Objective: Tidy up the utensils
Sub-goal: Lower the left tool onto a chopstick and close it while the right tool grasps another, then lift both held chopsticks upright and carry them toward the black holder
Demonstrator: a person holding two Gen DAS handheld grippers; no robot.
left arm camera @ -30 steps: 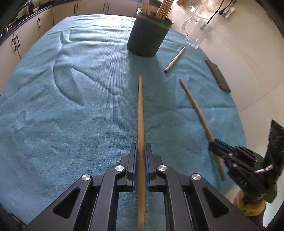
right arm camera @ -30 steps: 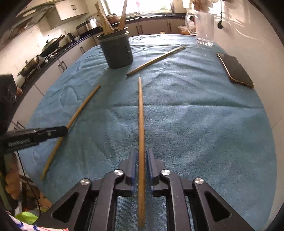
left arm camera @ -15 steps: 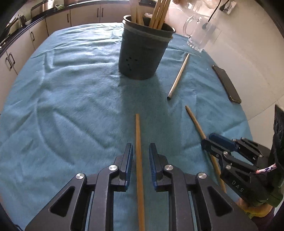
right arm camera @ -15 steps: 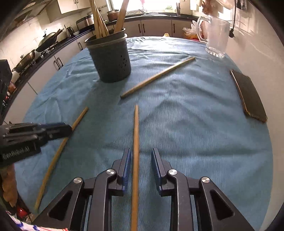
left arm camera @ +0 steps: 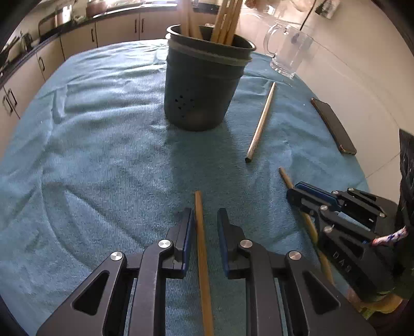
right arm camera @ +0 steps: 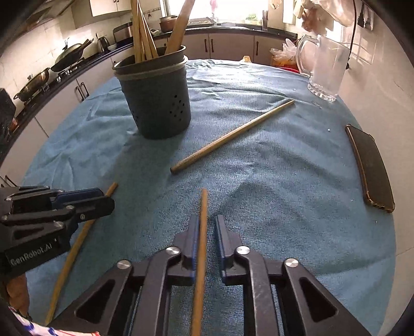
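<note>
Sticks lie flat near the counter's [left arm camera: 367,85] front edge. One stick [left arm camera: 202,258] is straddled, unclamped, by the left gripper [left arm camera: 204,219]. Another stick [right arm camera: 200,258] is being closed on by the right gripper [right arm camera: 207,224], its jaws not yet pressed. Both must be clamped, then lifted into the holder [left arm camera: 201,90].

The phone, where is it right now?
The phone lies flat at the right edge of the blue towel, nearer than the glass mug and right of the loose chopstick.

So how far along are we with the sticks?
Several sticks already stand in the holder. In hand: the left gripper straddles one stick with open jaws, and the right gripper is closing around another stick. Remaining: both of those, plus a third stick lying loose on the towel.
</note>
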